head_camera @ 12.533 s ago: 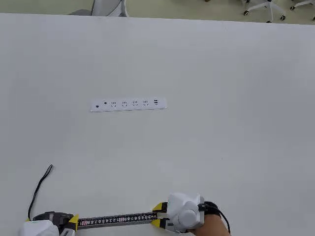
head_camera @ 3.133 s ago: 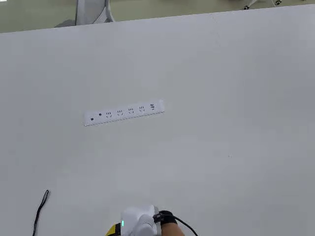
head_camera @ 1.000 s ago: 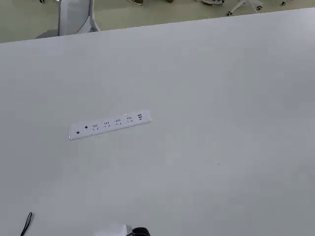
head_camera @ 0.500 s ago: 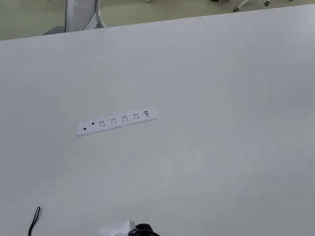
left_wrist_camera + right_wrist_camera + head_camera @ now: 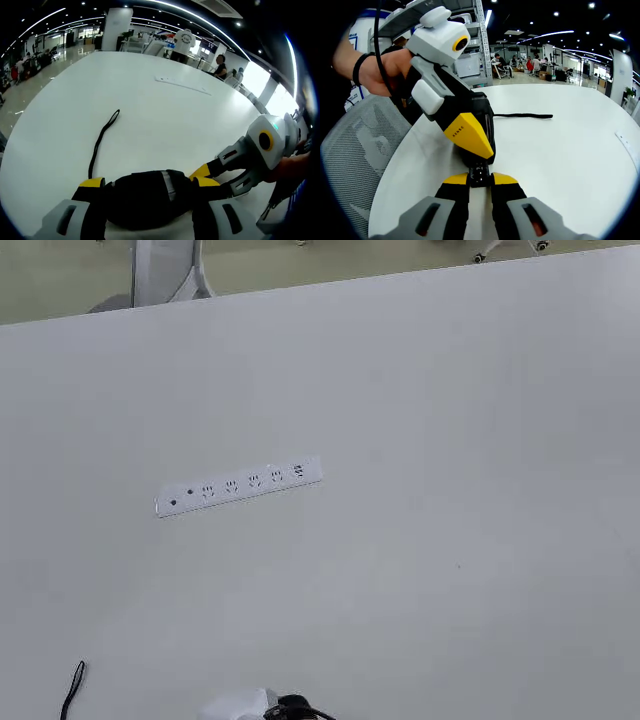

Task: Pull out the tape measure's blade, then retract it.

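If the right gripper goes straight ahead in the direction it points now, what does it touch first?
The tape measure: its black case sits directly ahead and very near, clamped in the left gripper. The right gripper seems shut on the blade end, so hardly any gap remains.

Bright, even overhead light washes the matte white tabletop (image 5: 450, 440) in the head view, sharp and almost shadowless; both gripper views bow strongly toward their edges; long ceiling light strips (image 5: 200, 21) streak; tall bright windows (image 5: 280, 105) blow out; the black rubber-cased tape measure (image 5: 481, 112) throws a soft shadow.
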`<state>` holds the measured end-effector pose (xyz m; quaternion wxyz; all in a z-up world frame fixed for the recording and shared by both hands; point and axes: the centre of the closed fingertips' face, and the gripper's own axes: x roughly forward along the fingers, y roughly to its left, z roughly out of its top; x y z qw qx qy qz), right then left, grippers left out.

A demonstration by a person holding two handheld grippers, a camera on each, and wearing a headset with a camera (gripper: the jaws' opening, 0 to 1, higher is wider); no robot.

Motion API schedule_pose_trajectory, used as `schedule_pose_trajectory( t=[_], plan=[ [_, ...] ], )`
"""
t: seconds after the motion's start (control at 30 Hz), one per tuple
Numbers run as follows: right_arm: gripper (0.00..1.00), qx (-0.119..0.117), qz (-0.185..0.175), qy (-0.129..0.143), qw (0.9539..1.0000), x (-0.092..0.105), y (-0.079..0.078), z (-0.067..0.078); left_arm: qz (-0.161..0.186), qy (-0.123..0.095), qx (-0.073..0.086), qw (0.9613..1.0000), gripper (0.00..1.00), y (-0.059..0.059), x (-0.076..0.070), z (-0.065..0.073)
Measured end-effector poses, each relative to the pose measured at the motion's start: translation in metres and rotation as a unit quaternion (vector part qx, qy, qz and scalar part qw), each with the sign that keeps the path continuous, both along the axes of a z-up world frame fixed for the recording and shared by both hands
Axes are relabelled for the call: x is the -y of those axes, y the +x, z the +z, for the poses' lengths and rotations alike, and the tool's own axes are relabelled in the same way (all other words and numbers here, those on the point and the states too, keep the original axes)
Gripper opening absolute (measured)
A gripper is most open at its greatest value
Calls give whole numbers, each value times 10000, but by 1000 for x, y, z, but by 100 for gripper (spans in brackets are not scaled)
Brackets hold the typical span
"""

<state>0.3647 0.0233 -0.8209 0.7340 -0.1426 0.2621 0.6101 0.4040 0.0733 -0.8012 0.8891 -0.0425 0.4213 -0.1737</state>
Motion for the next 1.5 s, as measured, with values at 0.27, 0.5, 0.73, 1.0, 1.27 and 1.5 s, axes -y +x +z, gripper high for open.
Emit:
schedule_pose_trajectory(
  t=[0.27, 0.5, 0.73, 1.0, 1.27, 1.5],
  plan=[
    [15, 89, -24, 96, 9999, -2, 1, -1, 15, -16, 7, 10000, 67, -1, 0, 0],
    [13, 7, -95, 206, 9997, -5, 2, -1, 22, -99, -10, 9999, 66, -1, 0, 1],
    [12, -70, -51, 191, 9998, -8, 4, 1, 110, -122, -45, 9999, 65, 2, 1, 2],
    [12, -72, -34, 167, 9998, -11, 4, 1, 108, -110, -46, 9999, 65, 1, 1, 2],
    [12, -38, 96, 70, 9999, -14, 4, 2, 147, -90, -15, 9999, 65, 1, 0, 2],
    [12, -28, 135, 20, 9999, -14, 4, 1, 166, -61, 6, 9998, 66, 0, 1, 2]
  ],
)
